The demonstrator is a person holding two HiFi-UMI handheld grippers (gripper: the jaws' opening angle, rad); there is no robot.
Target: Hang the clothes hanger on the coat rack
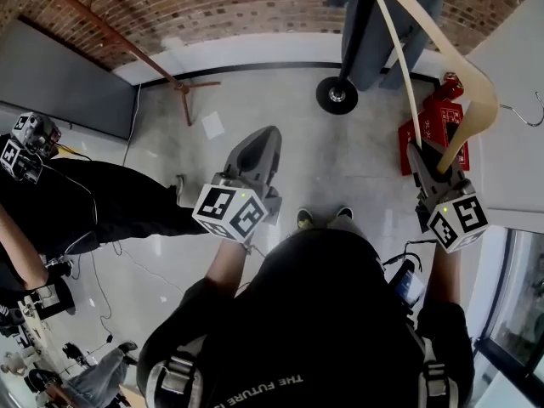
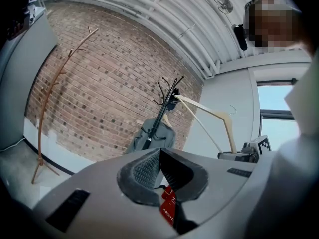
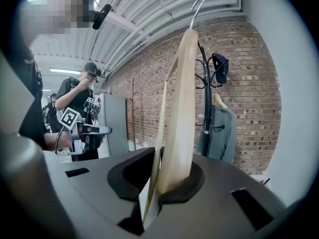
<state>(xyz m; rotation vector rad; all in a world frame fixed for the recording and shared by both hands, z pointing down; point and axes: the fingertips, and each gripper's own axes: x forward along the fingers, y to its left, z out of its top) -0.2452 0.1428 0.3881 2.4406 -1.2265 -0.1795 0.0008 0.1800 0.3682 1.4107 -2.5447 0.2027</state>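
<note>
**Hanger held in right gripper, near the rack**

The right hand-held gripper [image 1: 430, 158] is clamped on one end of the wooden hanger [image 1: 478, 92]. Its own view shows the two jaws pressed against the pale wood [image 3: 182, 108], which rises steeply out of them. The metal hook [image 3: 197, 6] is at the top in that view. In the head view the hook [image 1: 530, 113] points to the right, away from the rack.

The hanger's far arm stretches up towards the top of the black coat rack [image 1: 357, 32]. The left gripper view shows that arm's tip close by the rack's prongs [image 2: 167, 91], but whether they touch cannot be told.

The left hand-held gripper [image 1: 263, 143] is held out over the floor [image 1: 255, 92], well apart from the hanger. Its pads [image 2: 144, 168] meet at their tips, with nothing between them.

The rack stands before the brick wall [image 2: 99, 93] on a round base [image 1: 337, 94]. A grey jacket [image 3: 222, 133] hangs on it, with a dark cap [image 3: 219, 66] above. A red object [image 1: 429, 126] lies on the floor beside the right gripper. A thin brown stand [image 2: 50, 93] leans by the wall further left. Another person [image 3: 79, 103] in black stands at the left.
</note>
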